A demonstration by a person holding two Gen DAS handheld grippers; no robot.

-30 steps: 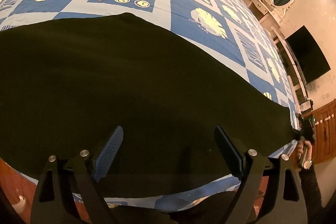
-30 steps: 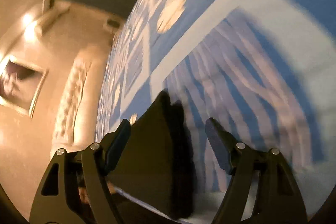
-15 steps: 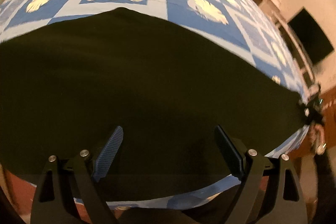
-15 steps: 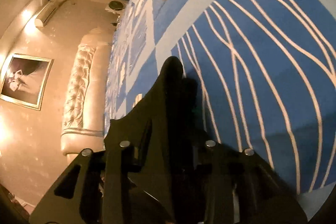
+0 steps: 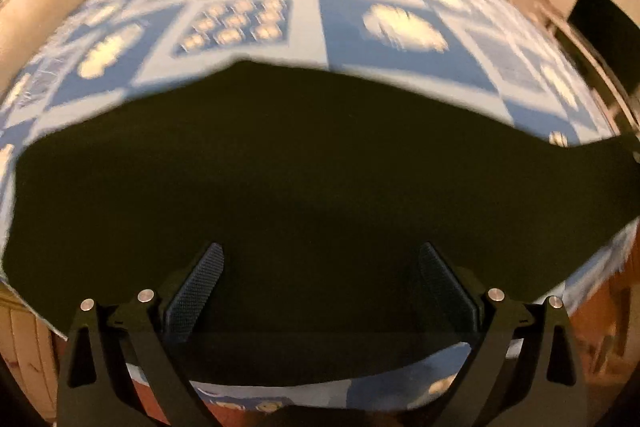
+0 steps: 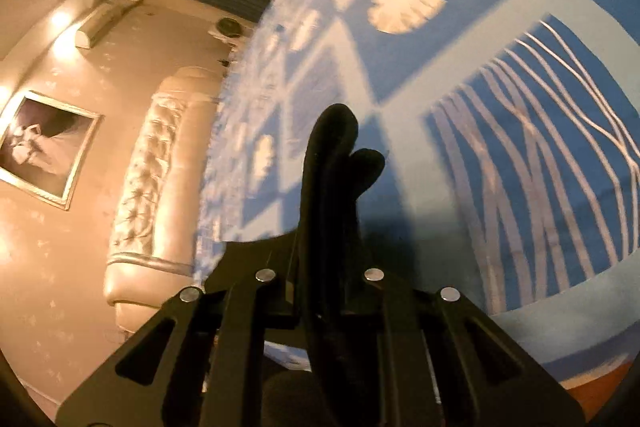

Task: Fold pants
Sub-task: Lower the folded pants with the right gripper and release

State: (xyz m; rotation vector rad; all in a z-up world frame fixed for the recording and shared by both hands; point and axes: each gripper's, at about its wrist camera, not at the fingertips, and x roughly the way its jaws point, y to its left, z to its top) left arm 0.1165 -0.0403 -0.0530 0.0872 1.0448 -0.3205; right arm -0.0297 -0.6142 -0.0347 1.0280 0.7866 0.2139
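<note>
Dark pants [image 5: 320, 167] lie spread across a blue-and-white patterned bedspread [image 5: 320, 27]. My left gripper [image 5: 320, 251] hovers over their near part. Its jaws are opening and stand wide, with only flat cloth below and nothing pressed between the pads. At the far right of the left wrist view the pants' end rises off the bed. In the right wrist view my right gripper [image 6: 328, 251] is shut on that bunched end of the pants [image 6: 332, 155], which sticks out past the fingers above the bedspread [image 6: 520, 107].
A cream padded headboard [image 6: 144, 187] and a framed picture [image 6: 44, 147] are on the wall to the left. A dark screen [image 5: 600, 27] hangs at the right. The bed's near edge and wooden boards [image 5: 24, 347] show at the lower left.
My right gripper shut on the pants' end and lifted it off the bedspread. The left gripper's view tilted and rolled, and its jaws spread a little wider.
</note>
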